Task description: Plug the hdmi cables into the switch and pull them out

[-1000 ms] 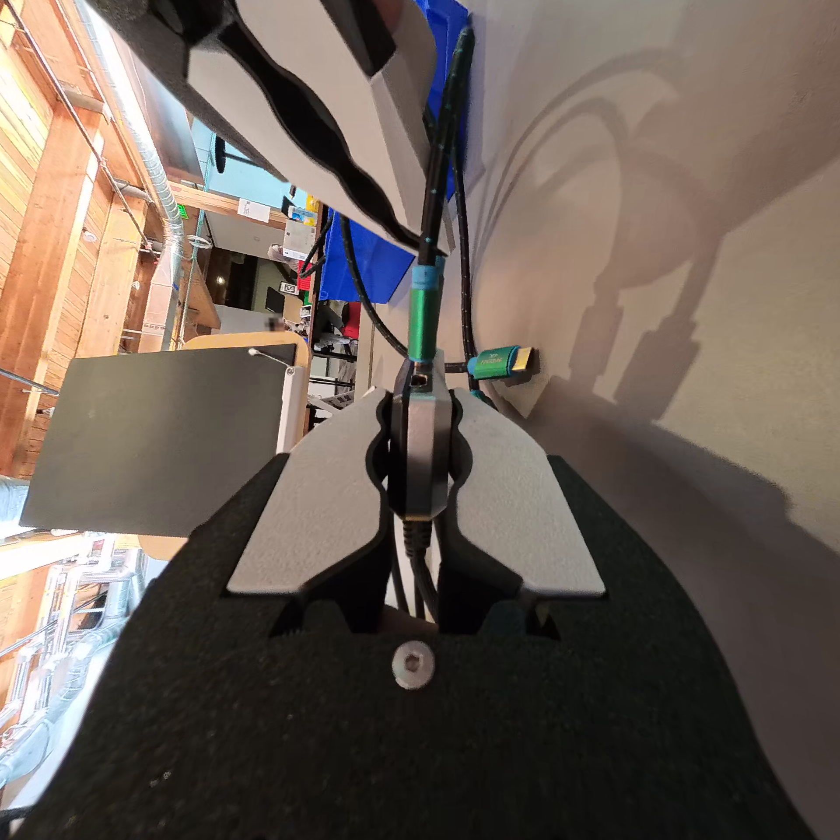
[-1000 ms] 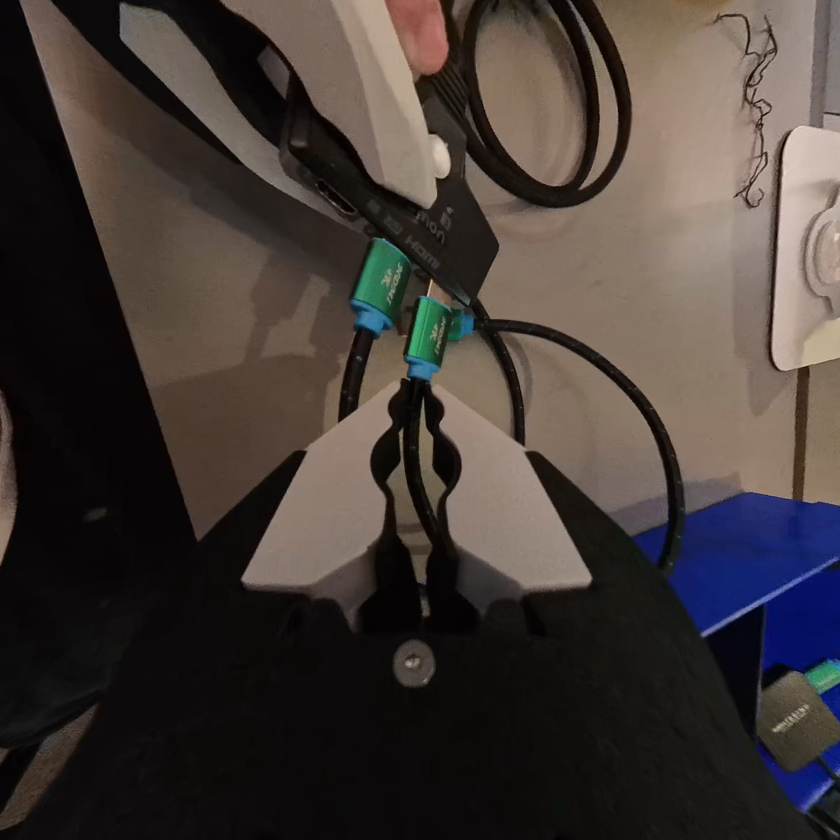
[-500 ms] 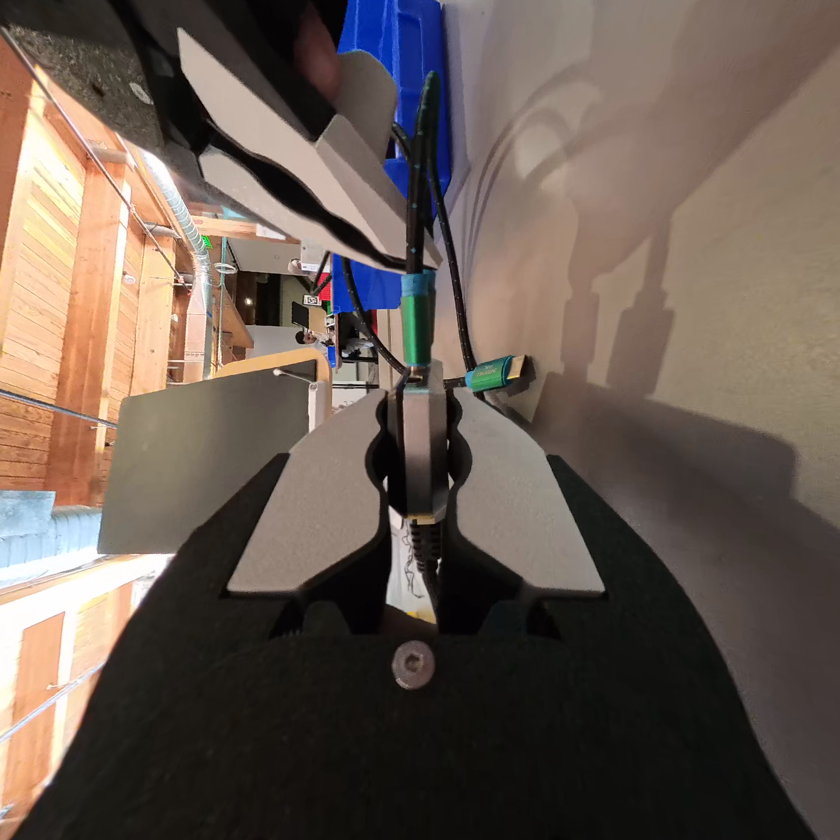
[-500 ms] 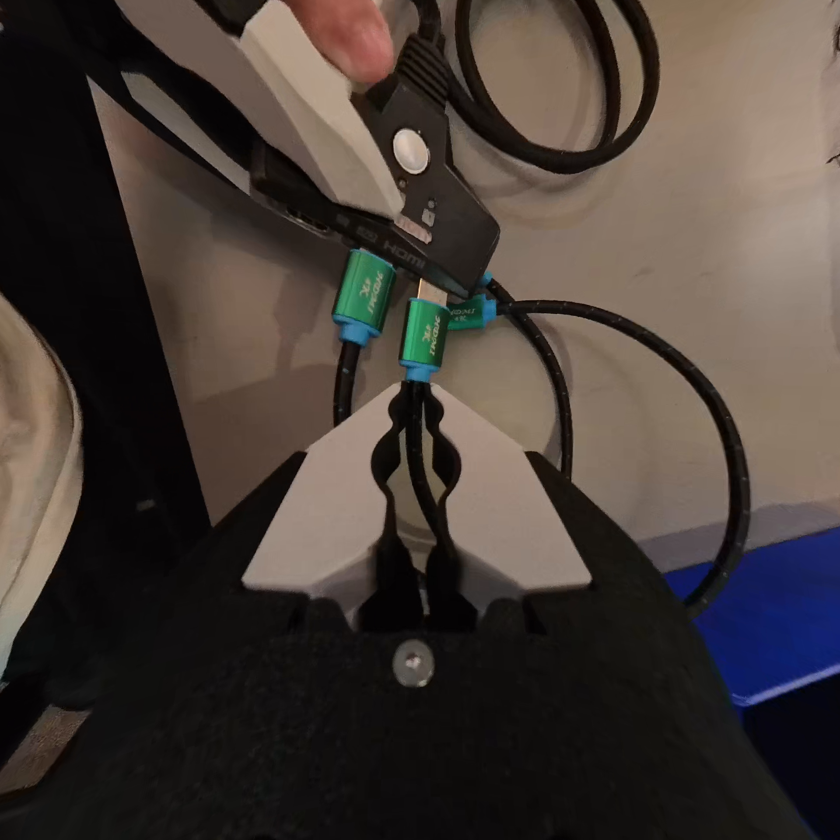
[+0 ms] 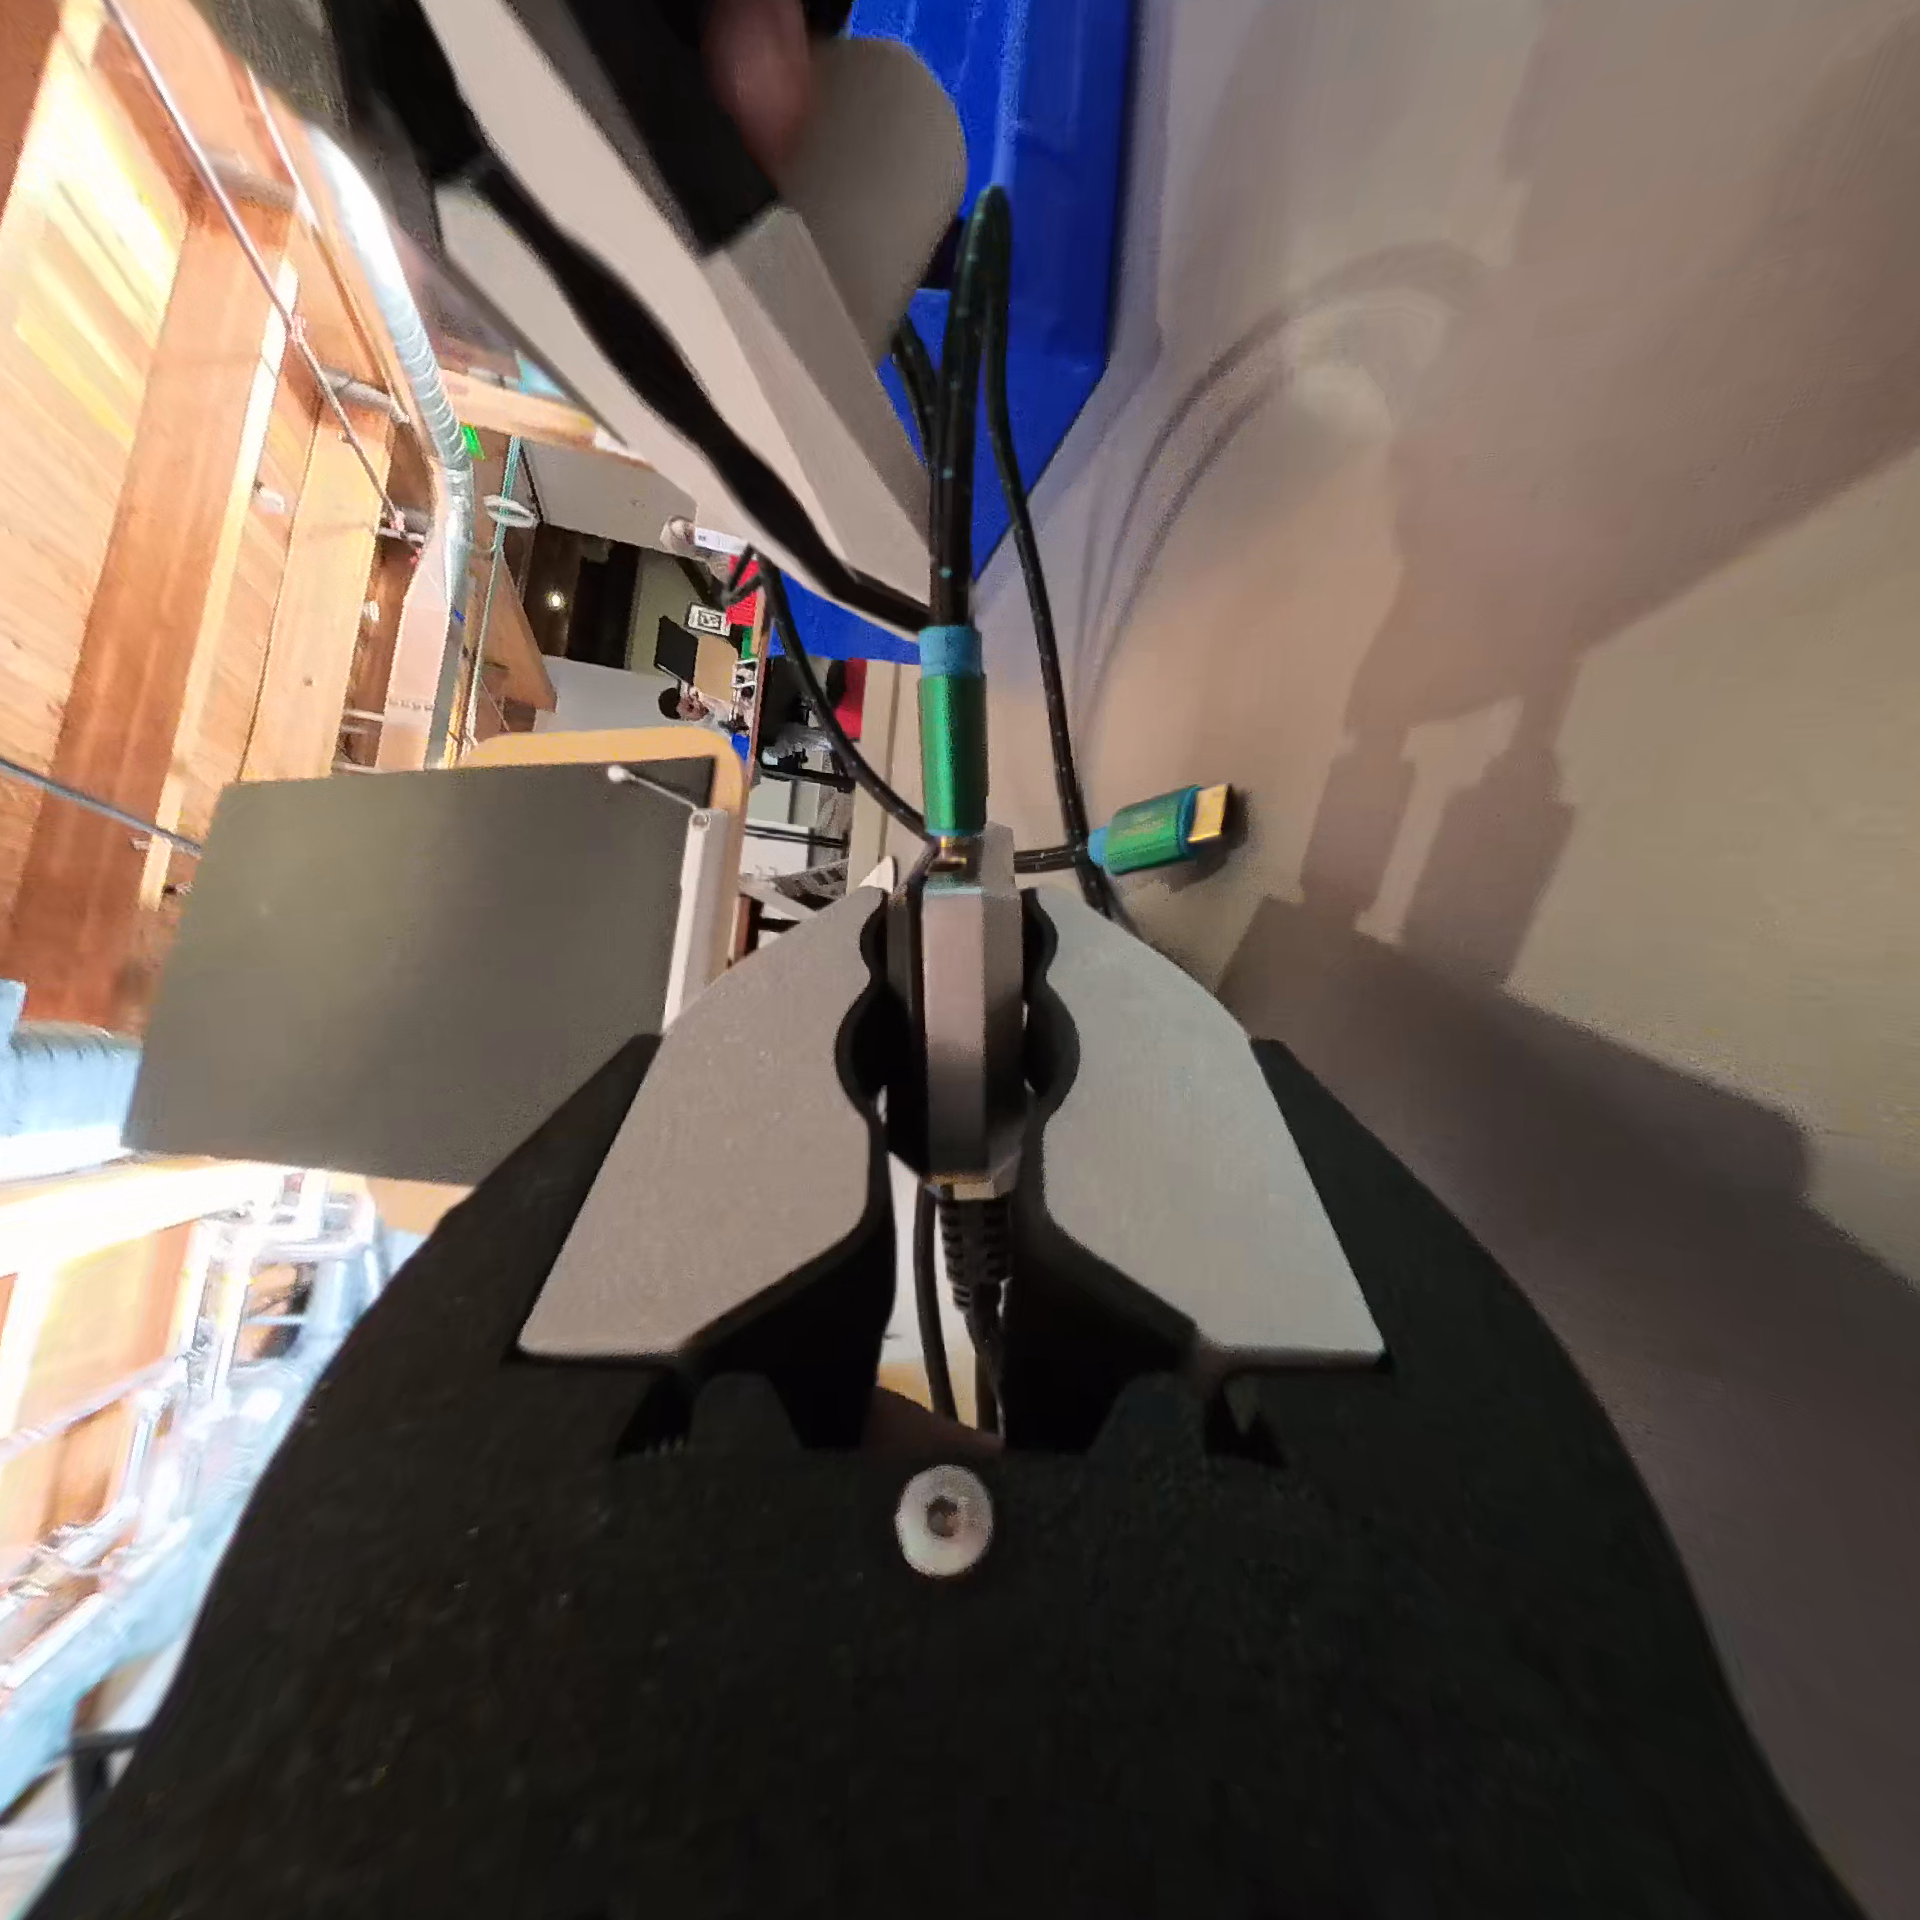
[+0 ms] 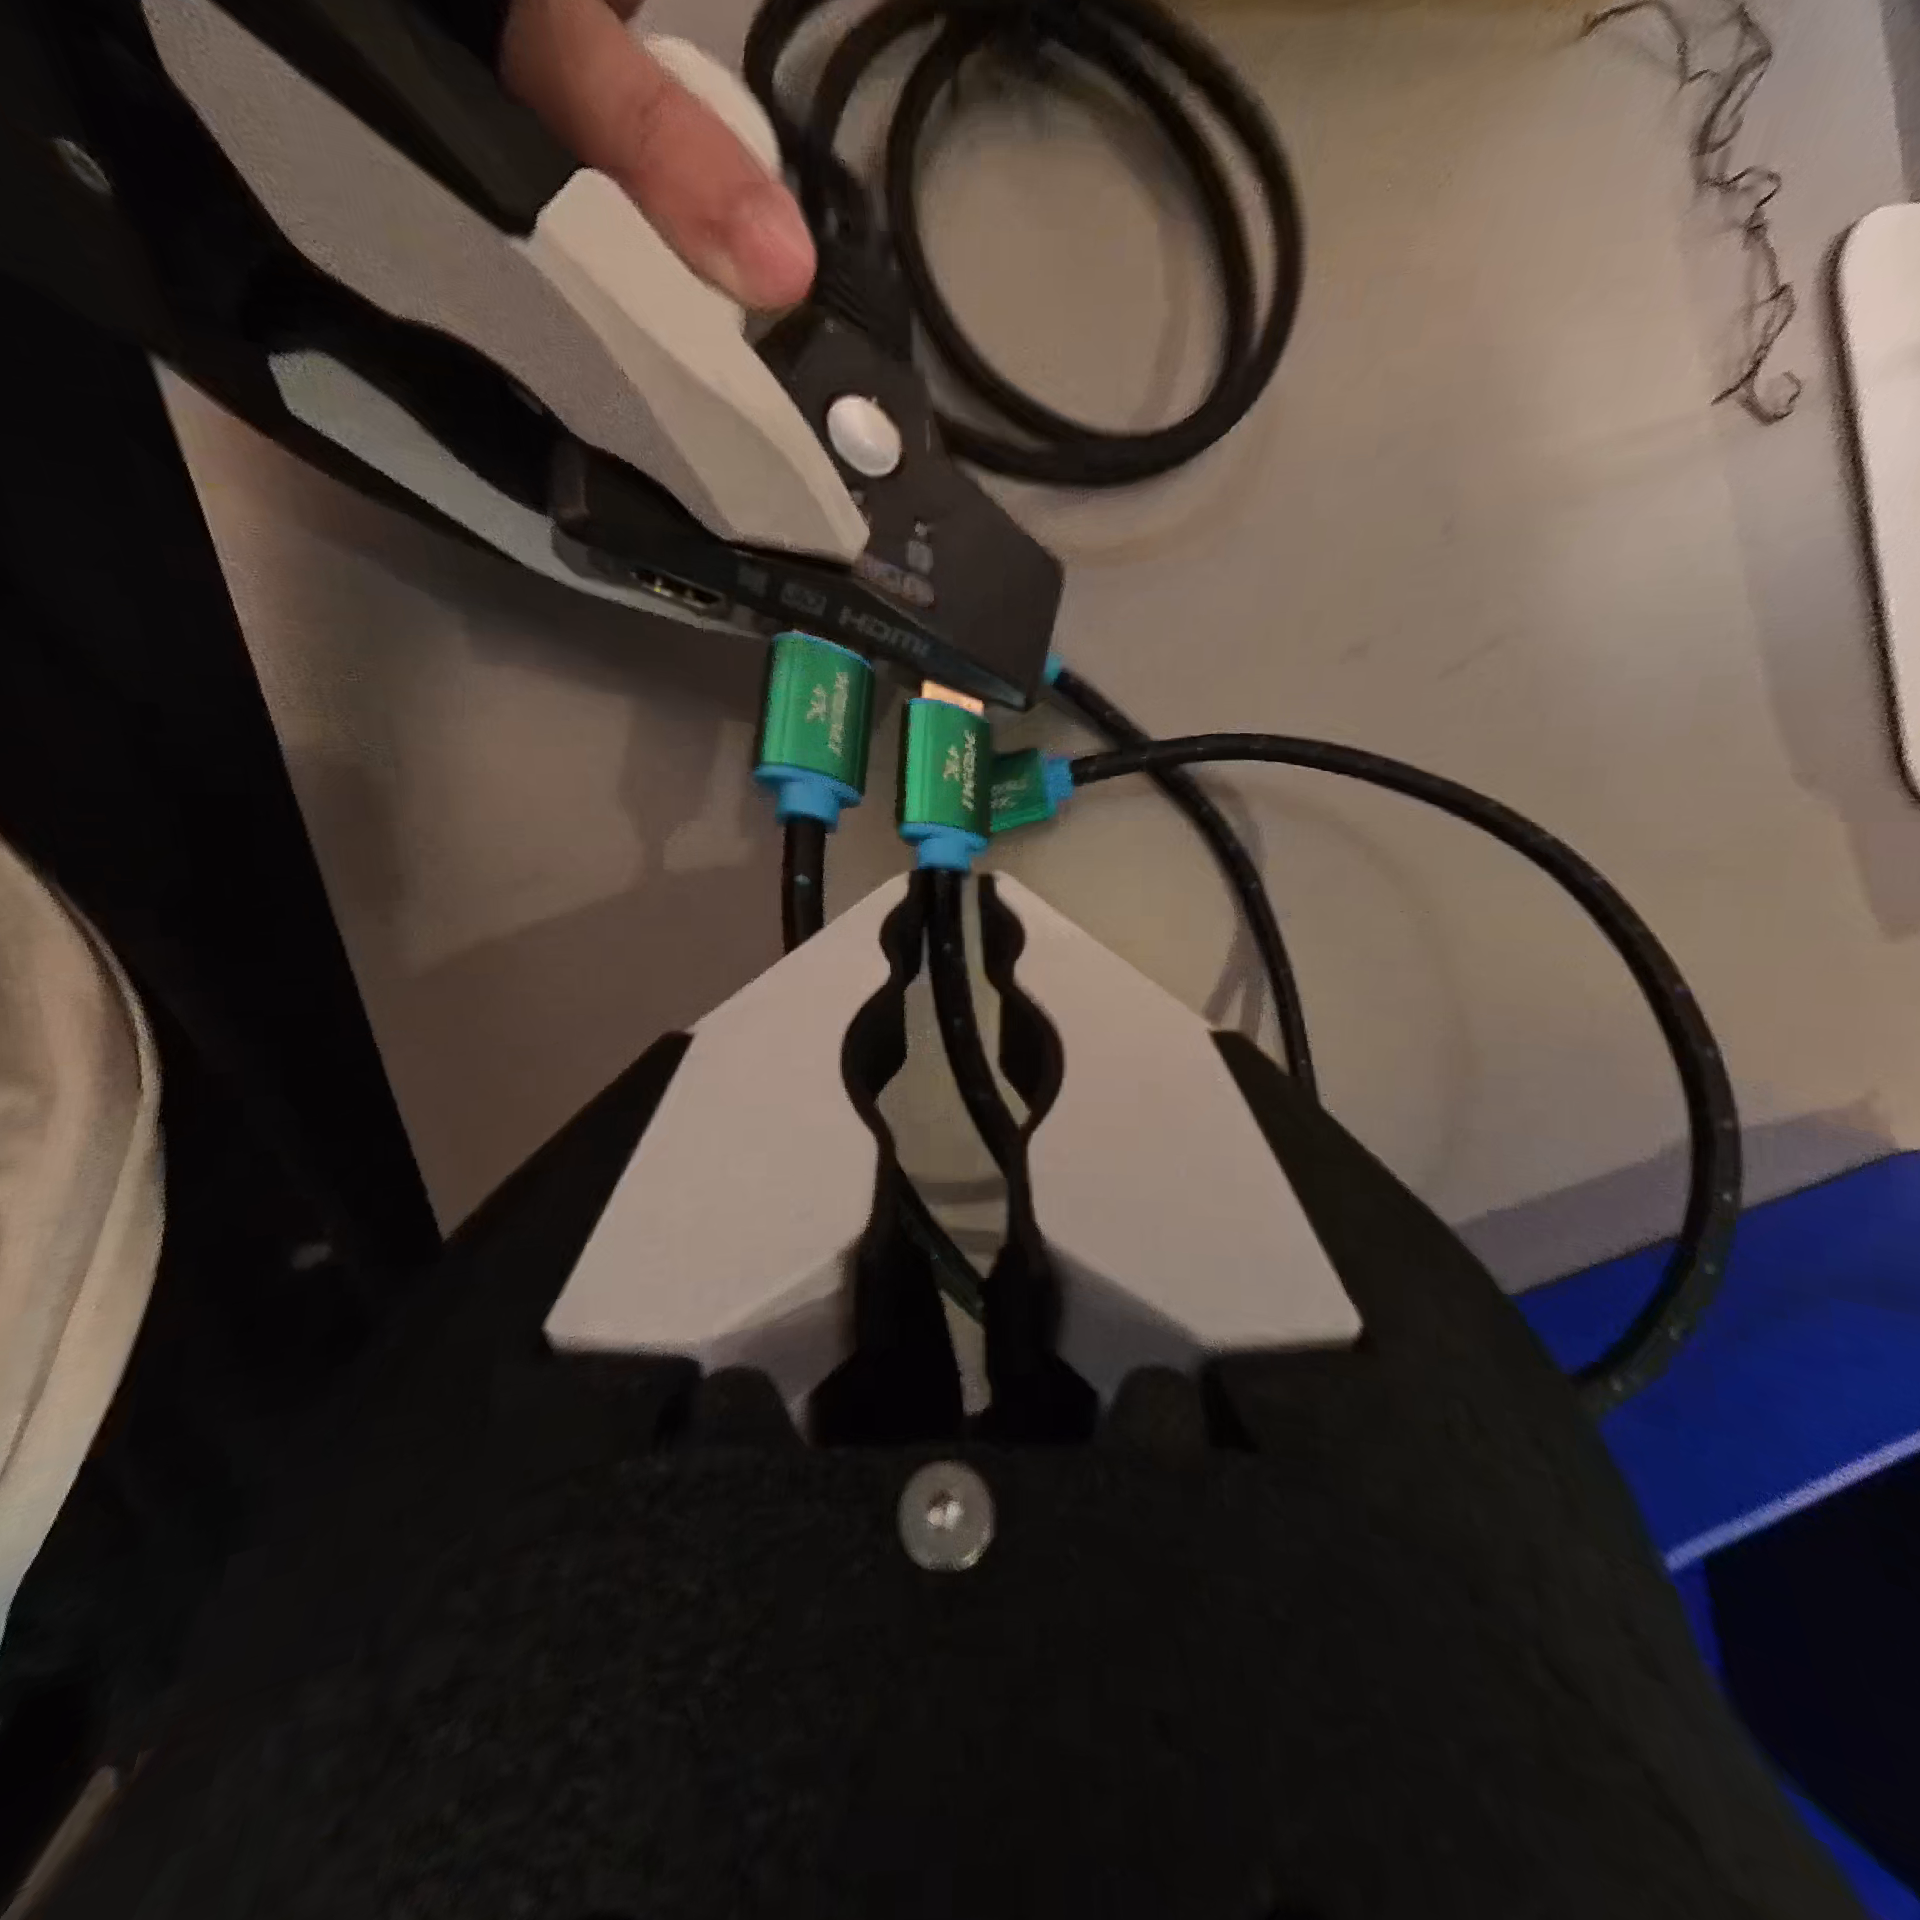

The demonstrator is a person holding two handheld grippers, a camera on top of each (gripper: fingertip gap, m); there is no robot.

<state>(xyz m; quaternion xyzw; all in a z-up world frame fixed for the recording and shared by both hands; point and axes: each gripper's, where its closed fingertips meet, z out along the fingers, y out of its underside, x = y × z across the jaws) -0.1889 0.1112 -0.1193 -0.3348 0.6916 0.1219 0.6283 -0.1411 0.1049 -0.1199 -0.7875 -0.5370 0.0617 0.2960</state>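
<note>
My left gripper is shut on the black HDMI switch, seen edge-on; in the right wrist view its pale fingers clamp the switch, and a person's fingertip rests by them. My right gripper is shut on a black braided cable just below its green plug. That plug's gold tip shows at the switch's port edge. A second green plug sits in the switch. A third green plug, also in the left wrist view, lies loose on the beige table.
A coiled black cable lies on the table behind the switch. A blue bin is at the lower right, a white object at the right edge, a dark thread tangle above. A grey panel stands to the left.
Both grippers have shifted together with switch and cable still held. The gold tip of the plug in my right gripper shows a little more below the switch.
</note>
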